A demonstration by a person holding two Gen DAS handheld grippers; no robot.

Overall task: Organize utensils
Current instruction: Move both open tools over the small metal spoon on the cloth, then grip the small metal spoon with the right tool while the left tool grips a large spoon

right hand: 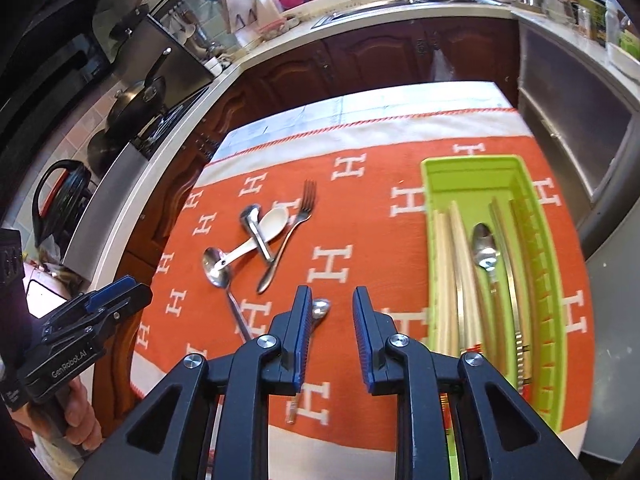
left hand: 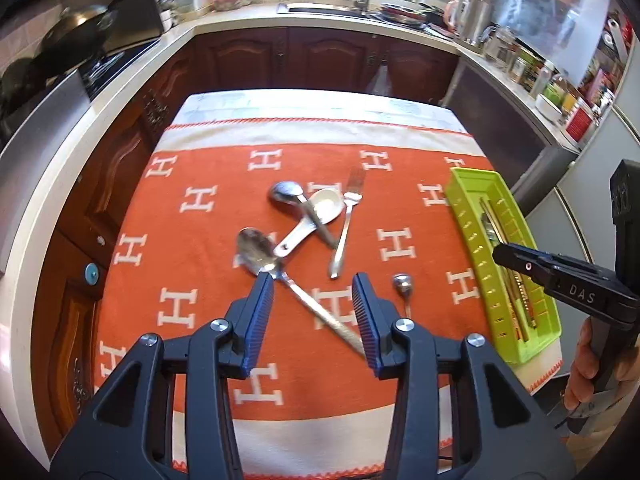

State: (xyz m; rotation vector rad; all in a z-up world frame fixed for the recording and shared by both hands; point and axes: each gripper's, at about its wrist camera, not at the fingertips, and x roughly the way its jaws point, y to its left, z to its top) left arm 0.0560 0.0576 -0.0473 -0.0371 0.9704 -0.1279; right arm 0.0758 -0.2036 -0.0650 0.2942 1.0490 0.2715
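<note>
On the orange cloth lie a large steel spoon (left hand: 256, 250), a white ceramic spoon (left hand: 326, 208), a steel ladle-like spoon (left hand: 286, 193), a fork (left hand: 347, 216) and a small spoon (left hand: 402, 282). My left gripper (left hand: 314, 284) is open, above the large spoon's handle. My right gripper (right hand: 332, 300) is open and empty, above the cloth next to the small spoon (right hand: 320, 309). The green utensil tray (right hand: 516, 176) holds a spoon (right hand: 485, 246), chopsticks (right hand: 444, 272) and a knife. The large spoon (right hand: 216, 268), white spoon (right hand: 272, 220) and fork (right hand: 296, 220) also show in the right wrist view.
The table (left hand: 304, 98) stands in a kitchen with wooden cabinets (left hand: 320, 56) behind it, a stove with pans (left hand: 76, 28) on the left and a cluttered counter (left hand: 540, 72) on the right. The tray (left hand: 468, 184) sits at the table's right edge. The right gripper shows in the left wrist view (left hand: 500, 254).
</note>
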